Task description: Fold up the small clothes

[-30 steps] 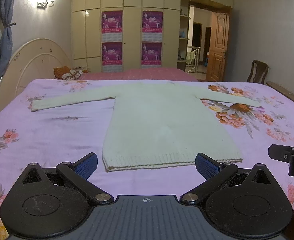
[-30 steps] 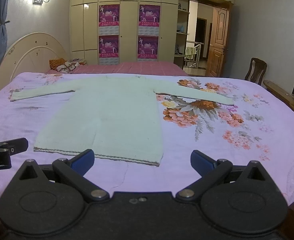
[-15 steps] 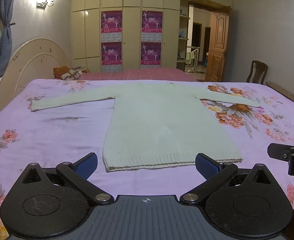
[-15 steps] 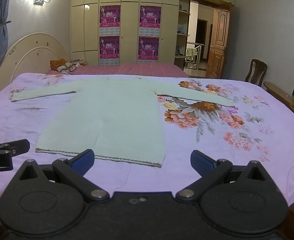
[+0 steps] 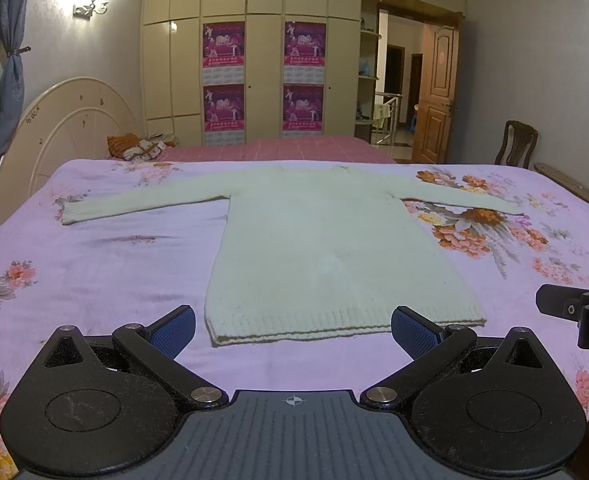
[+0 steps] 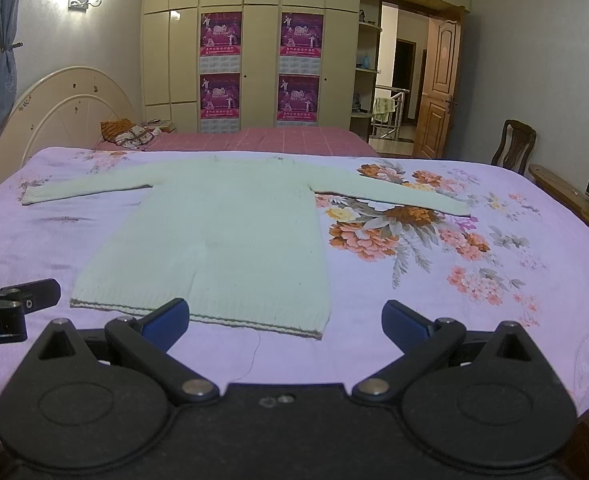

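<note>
Left gripper spread wide and holding nothing, just short of the hem of a pale sweater lying flat, sleeves out, on the floral bedspread — right gripper likewise wide, empty.

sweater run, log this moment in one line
sweater: flat, unfolded on bed | left gripper: open | right gripper: open | nothing held

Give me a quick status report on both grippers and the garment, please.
Left gripper open, right gripper open, both empty. Pale green knitted sweater flat on floral purple bedsheet, sleeves spread. Nothing on it.
</note>
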The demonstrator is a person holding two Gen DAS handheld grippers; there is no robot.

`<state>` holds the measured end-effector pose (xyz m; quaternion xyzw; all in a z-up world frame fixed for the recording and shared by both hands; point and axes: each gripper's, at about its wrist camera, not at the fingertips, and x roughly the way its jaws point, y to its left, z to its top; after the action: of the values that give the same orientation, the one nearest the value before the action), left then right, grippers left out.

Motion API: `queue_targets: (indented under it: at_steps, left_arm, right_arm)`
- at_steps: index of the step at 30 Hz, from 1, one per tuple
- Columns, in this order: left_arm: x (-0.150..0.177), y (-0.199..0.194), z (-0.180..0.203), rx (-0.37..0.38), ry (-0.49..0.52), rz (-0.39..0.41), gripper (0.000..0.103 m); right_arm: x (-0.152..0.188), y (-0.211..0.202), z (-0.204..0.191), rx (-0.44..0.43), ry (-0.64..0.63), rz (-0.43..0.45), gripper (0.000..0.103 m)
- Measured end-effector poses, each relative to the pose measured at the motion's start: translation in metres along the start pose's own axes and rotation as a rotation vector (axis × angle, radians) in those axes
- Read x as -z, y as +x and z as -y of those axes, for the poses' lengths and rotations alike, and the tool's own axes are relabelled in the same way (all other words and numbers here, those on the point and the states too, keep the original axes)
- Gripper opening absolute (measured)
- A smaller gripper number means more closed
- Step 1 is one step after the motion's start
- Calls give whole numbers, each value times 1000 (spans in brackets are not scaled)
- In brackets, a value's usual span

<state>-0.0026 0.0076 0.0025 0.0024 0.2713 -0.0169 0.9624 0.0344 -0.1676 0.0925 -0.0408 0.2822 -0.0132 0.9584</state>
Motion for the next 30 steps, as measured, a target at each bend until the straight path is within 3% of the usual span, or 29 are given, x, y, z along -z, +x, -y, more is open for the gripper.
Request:
queue_targets:
  at_steps: [30]
  left_arm:
    - [-2,2,4,-4,0,1,103]
  right_arm:
    - [-2,4,1,-11,-1,4,102]
